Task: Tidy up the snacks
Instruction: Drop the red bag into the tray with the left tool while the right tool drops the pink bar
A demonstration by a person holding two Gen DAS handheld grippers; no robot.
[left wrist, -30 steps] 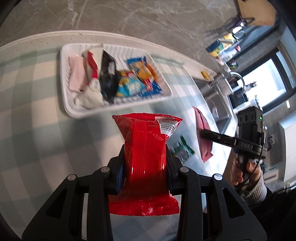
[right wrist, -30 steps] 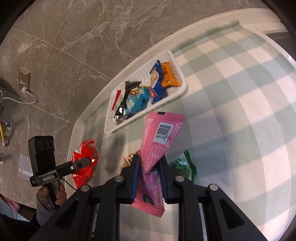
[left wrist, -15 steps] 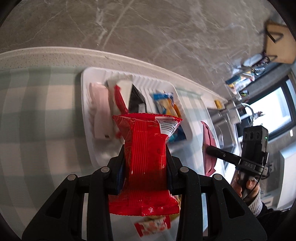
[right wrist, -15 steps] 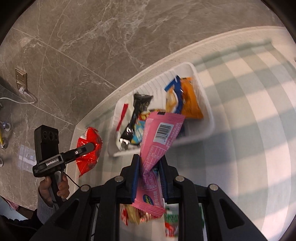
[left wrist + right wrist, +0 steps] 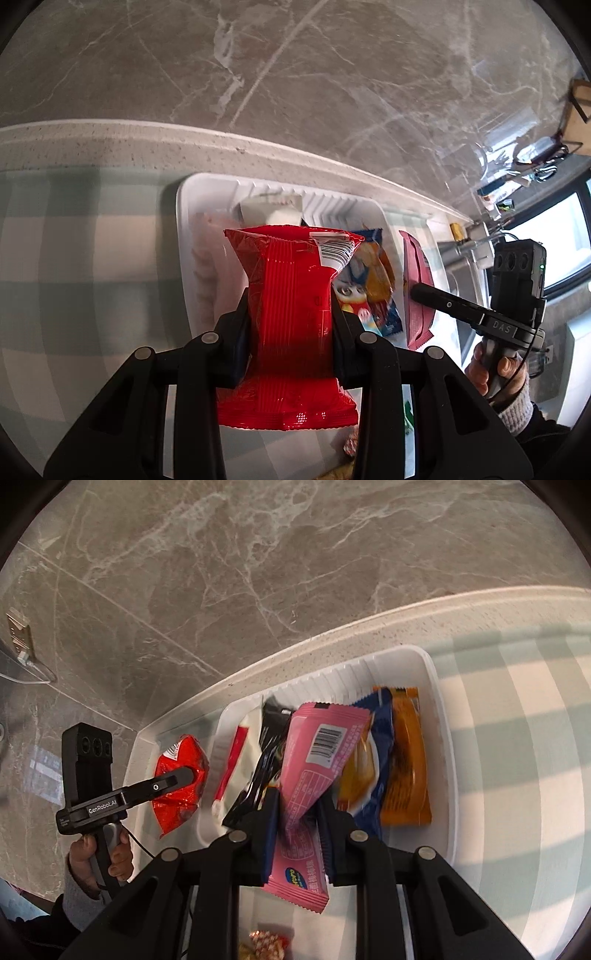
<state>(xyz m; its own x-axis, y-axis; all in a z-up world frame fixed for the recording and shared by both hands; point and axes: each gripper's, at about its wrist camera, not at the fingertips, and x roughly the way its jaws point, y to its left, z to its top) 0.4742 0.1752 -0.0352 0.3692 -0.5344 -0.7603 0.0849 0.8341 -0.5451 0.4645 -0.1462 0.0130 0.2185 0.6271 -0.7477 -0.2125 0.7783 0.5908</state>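
My left gripper (image 5: 291,314) is shut on a red snack packet (image 5: 291,314) and holds it above the near-left part of the white tray (image 5: 183,221). My right gripper (image 5: 297,812) is shut on a pink snack bar wrapper (image 5: 317,753) over the tray (image 5: 441,738). The tray holds a blue packet (image 5: 380,738), an orange packet (image 5: 406,760), a black wrapper (image 5: 266,760) and a white-and-red packet (image 5: 231,764). The right gripper (image 5: 424,291) with its pink bar (image 5: 415,291) shows in the left wrist view. The left gripper (image 5: 177,779) with the red packet (image 5: 181,779) shows in the right wrist view.
The tray sits on a green-and-white checked cloth (image 5: 74,258) near the counter's back edge, against a marble wall (image 5: 258,572). Small loose snacks (image 5: 266,943) lie on the cloth in front of the tray. A sink and window are at the far right (image 5: 554,236).
Both grippers have moved forward with their packets, from over the cloth to over the tray. The tray looks much nearer and larger in both views.
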